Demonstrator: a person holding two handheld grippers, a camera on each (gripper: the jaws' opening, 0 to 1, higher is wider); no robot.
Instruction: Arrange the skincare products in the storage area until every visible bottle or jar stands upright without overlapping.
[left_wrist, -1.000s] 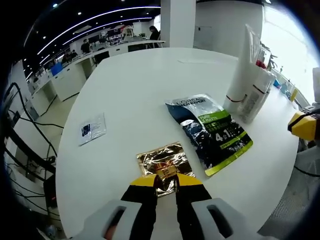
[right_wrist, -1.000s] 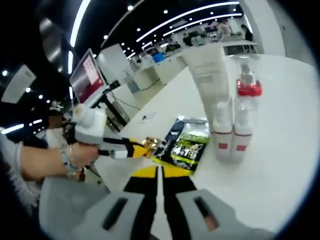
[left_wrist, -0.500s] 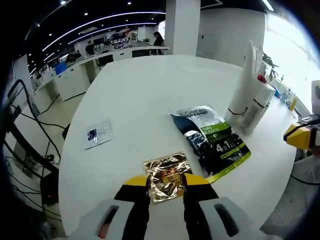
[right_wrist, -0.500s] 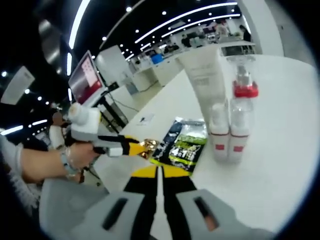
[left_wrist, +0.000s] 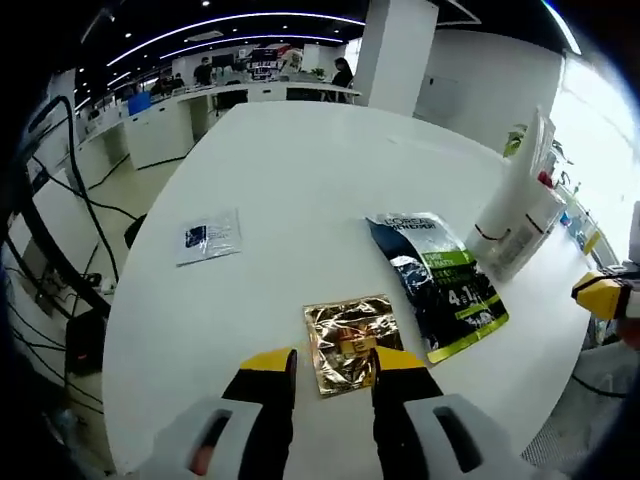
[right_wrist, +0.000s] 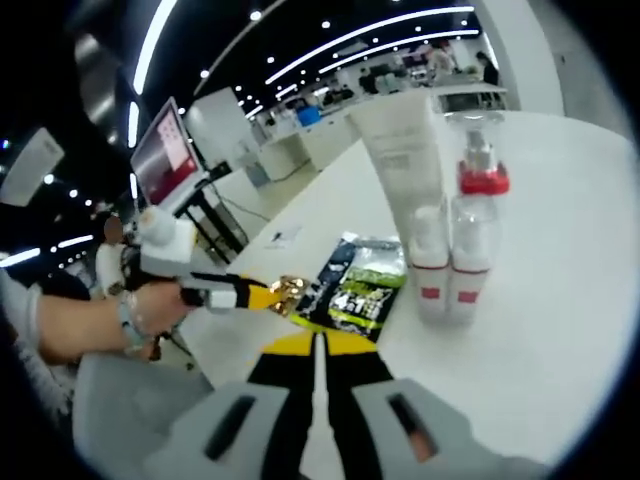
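The white round worktop (left_wrist: 300, 180) carries everything. At its far right edge in the left gripper view stand the task's products: a tall white tube (right_wrist: 400, 150), upright on its cap, with two smaller bottles just beside it, a white bottle (right_wrist: 430, 265) and a clear pump bottle (right_wrist: 470, 240) with a red collar. All three stand upright and close together; whether they touch cannot be told.

Flat on the worktop lies a dark and green sachet (left_wrist: 440, 285), and near it a gold foil sachet (left_wrist: 350, 342). A small clear packet (left_wrist: 210, 236) lies well apart to the left.

The left gripper (left_wrist: 325, 368) has its fingers spread, one on each side of the gold foil sachet's near edge, not yet pinching it. The right gripper (right_wrist: 318, 350) hovers above the worktop with fingers pressed together, holding nothing.

The likely risk is that the thin foil slips or crumples when pinched flat against the worktop, or that a sachet carried toward the bottles knocks the tall tube over.
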